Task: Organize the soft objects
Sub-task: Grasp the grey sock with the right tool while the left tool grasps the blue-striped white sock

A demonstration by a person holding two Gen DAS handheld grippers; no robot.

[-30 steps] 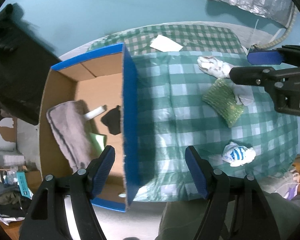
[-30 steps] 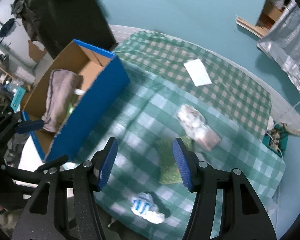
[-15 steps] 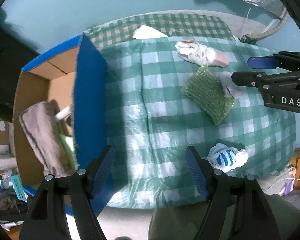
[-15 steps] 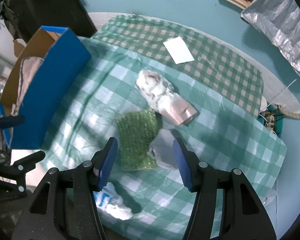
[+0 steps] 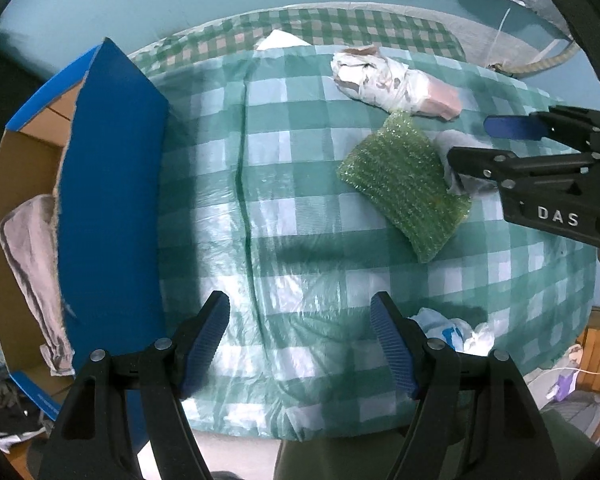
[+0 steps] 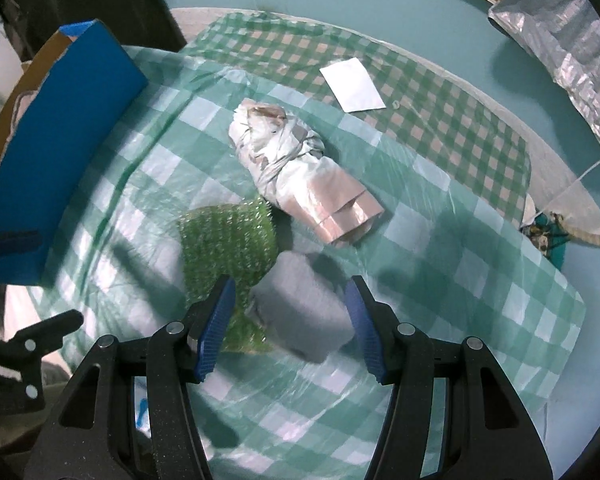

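A grey soft block [image 6: 300, 304] lies on the green checked tablecloth [image 6: 440, 264], between the open jaws of my right gripper [image 6: 290, 326], which hovers just over it. A green bubble-wrap pad [image 6: 228, 244] touches its left side; the pad also shows in the left wrist view [image 5: 404, 184]. A white and pink wrapped bundle [image 6: 296, 172] lies behind them. My left gripper [image 5: 300, 340] is open and empty above the cloth's near part. A white and blue crumpled bag [image 5: 456, 332] lies by its right finger. The blue cardboard box [image 5: 112, 200] at left holds a grey towel [image 5: 32, 264].
A white paper sheet [image 6: 352, 84] lies on the far part of the cloth. A silver foil sheet [image 6: 560, 36] lies on the teal floor at the back right. Clutter and dark fabric sit to the left of the box.
Both grippers have moved right and closer to the table, away from the box. My right gripper has come down over the grey block, which now sits between its jaws.
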